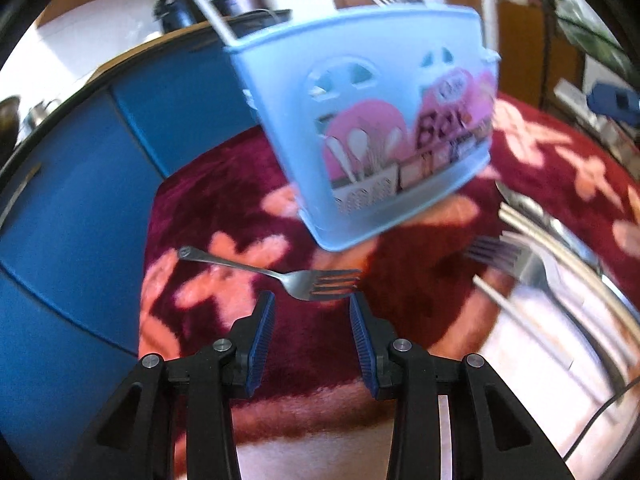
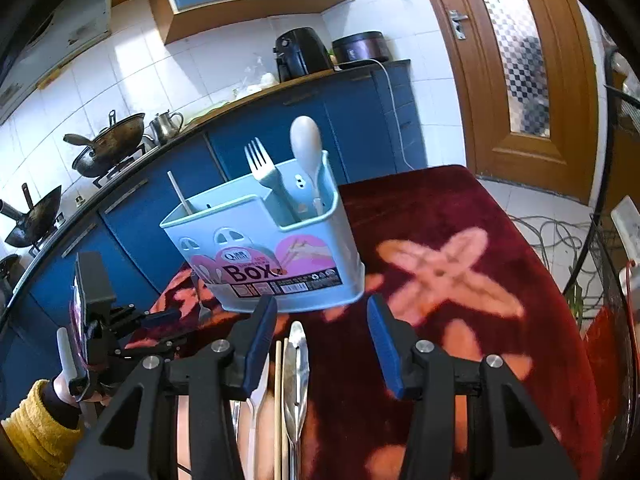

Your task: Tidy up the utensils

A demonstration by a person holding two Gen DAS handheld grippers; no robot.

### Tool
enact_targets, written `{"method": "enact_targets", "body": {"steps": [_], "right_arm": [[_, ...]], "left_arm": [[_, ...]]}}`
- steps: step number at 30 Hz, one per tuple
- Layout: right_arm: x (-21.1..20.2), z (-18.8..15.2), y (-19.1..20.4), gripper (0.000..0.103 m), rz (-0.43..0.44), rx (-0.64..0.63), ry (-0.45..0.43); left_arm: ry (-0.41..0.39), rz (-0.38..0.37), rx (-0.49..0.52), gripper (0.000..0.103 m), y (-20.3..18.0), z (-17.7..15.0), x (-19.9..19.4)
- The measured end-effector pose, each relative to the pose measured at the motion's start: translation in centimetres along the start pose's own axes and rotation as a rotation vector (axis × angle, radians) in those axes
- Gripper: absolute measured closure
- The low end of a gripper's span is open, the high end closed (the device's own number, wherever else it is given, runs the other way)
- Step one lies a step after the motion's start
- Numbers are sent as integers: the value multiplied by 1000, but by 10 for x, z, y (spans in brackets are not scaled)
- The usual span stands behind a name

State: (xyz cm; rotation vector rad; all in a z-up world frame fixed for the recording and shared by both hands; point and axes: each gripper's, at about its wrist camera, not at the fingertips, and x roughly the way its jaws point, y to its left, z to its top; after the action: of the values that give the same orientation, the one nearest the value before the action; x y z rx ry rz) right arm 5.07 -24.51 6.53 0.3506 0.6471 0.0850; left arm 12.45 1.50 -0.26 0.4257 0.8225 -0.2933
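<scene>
A light blue utensil box (image 1: 372,120) stands on a dark red flowered cloth (image 1: 224,200); it also shows in the right wrist view (image 2: 276,256), holding a blue plastic fork (image 2: 262,168), a pale spoon (image 2: 306,140) and a white stick. A metal fork (image 1: 280,274) lies on the cloth just ahead of my open, empty left gripper (image 1: 312,308). More utensils lie to the right: a metal fork (image 1: 532,264), chopsticks (image 1: 560,256) and a spoon. My right gripper (image 2: 322,320) is open and empty, above a metal spoon (image 2: 296,364) and chopsticks (image 2: 278,400).
Blue kitchen cabinets (image 2: 280,128) with a dark counter run behind the table, with woks (image 2: 108,144), a kettle and an air fryer (image 2: 300,54). A wooden door (image 2: 520,60) is at right. The left gripper's body (image 2: 96,320) shows at lower left. Cables lie on the floor.
</scene>
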Motion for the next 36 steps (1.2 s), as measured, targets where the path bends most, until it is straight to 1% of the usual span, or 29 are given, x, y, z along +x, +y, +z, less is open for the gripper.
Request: {"method": "enact_targets", "body": {"steps": [5,9,10,11,13,16,25,30,36], "right_arm": [[0,-3,-4,52,-4,28,12],[2,-5,-4,52,4,34,18],[1,-5,-4,52,5,33,19],[2,-6,-3,52,6,32,20],[2,-6,-3,52,8,32,22],[4,-7,-5,52,12,38,26],[6,-12,-5,52,29,53,38],[4,-13,-5,52,35,59,34],[3,-15,-3,52,43,60,37]], "left_arm": [[1,15,75,64,-9,2,9],[-10,12,83,65,-8,7,16],[-15,-1,82,77,-8,7,17],[-17,-17,79,94,-8,7,17],[-27,-12,66,95,-8,7,17],[-63,-2,47,97,-5,5,9],[-212,-4,-108,100,26,6,-45],[-301,-31,-220,102,53,9,-76],[-371,-82,-339,103,76,15,-106]]}}
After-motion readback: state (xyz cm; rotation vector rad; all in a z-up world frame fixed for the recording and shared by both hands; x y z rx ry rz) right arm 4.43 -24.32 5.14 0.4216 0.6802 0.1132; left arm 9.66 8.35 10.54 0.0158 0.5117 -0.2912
